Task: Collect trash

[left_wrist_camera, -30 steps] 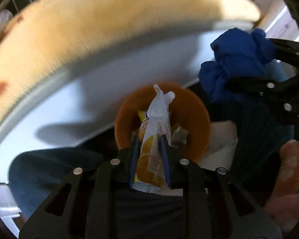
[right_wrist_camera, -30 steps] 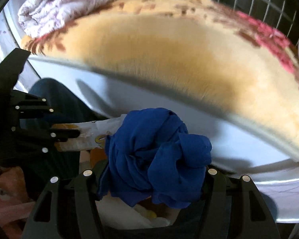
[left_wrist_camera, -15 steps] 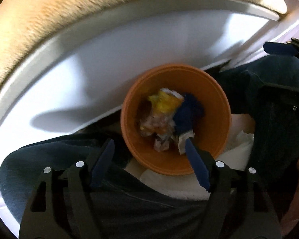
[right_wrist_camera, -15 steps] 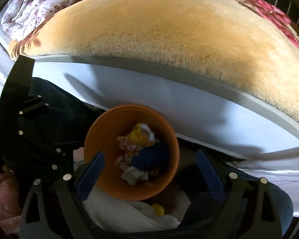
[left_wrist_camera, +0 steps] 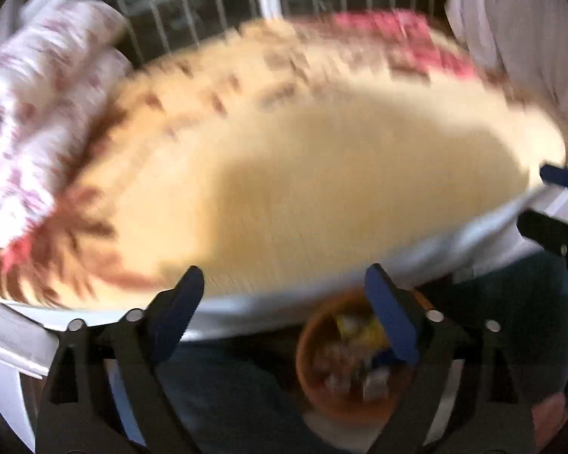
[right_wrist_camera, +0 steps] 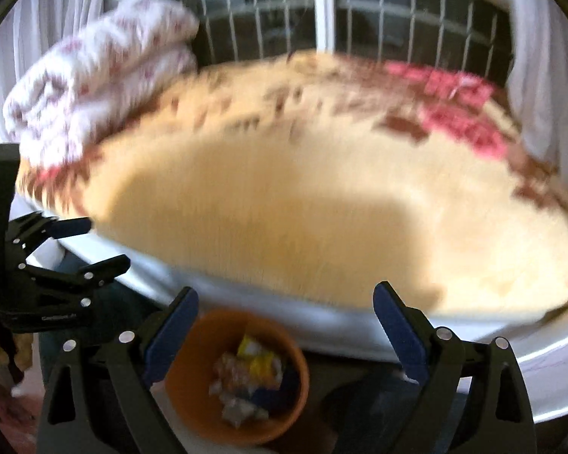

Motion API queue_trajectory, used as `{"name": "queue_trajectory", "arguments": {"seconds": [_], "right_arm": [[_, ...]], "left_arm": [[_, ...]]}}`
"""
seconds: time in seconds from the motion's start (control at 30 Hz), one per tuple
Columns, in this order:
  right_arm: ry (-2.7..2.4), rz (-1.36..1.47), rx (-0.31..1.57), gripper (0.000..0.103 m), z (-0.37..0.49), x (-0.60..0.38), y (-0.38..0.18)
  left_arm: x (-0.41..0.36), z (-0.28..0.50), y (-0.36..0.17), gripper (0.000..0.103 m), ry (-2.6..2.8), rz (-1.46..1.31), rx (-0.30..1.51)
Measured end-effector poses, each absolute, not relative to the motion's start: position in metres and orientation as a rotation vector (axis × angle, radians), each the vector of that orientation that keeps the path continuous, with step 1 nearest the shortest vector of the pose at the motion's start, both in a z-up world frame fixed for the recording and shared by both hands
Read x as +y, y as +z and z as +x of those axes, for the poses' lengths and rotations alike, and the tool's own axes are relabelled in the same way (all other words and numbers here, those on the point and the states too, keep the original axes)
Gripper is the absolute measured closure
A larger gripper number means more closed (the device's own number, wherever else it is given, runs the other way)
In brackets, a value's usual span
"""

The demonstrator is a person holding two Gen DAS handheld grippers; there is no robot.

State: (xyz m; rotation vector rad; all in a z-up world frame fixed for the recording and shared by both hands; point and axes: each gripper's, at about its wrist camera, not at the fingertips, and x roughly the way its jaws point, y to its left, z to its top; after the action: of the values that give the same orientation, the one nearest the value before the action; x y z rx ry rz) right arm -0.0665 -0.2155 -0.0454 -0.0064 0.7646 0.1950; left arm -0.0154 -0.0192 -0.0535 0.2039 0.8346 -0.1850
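Note:
An orange bin [right_wrist_camera: 204,370] stands low in front of the bed and holds several pieces of trash [right_wrist_camera: 252,382], among them a yellow wrapper and a blue cloth. It also shows blurred in the left wrist view [left_wrist_camera: 314,370]. My left gripper [left_wrist_camera: 284,287] is open and empty, raised above the bin and facing the bed. My right gripper [right_wrist_camera: 286,304] is open and empty, also above the bin. The left gripper shows at the left edge of the right wrist view [right_wrist_camera: 91,242]. Both views are motion-blurred.
A bed with a tan fleece blanket [right_wrist_camera: 303,208] and a white frame [right_wrist_camera: 549,363] fills the view ahead. A folded floral quilt [right_wrist_camera: 94,87] lies at its far left. A barred window [right_wrist_camera: 340,19] and white curtains are behind.
One second ago the left gripper held the yellow wrapper and the right held the blue cloth. Both opened, the items lie in the bin, and both grippers have tilted up toward the bed.

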Motion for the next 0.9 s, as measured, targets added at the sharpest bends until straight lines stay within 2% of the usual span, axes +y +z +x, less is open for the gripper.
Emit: {"name": "queue_trajectory", "arguments": {"seconds": [0.17, 0.3, 0.9], "right_arm": [[0.161, 0.054, 0.631, 0.008, -0.062, -0.227, -0.006], [0.155, 0.066, 0.582, 0.007, -0.059, -0.228, 0.010], [0.137, 0.050, 0.542, 0.007, -0.066, -0.226, 0.021]], "left_arm": [[-0.018, -0.013, -0.016, 0.013, -0.117, 0.138, 0.700], [-0.018, -0.013, 0.002, 0.013, -0.092, 0.108, 0.647], [-0.009, -0.022, 0.025, 0.013, -0.052, 0.044, 0.569]]}}
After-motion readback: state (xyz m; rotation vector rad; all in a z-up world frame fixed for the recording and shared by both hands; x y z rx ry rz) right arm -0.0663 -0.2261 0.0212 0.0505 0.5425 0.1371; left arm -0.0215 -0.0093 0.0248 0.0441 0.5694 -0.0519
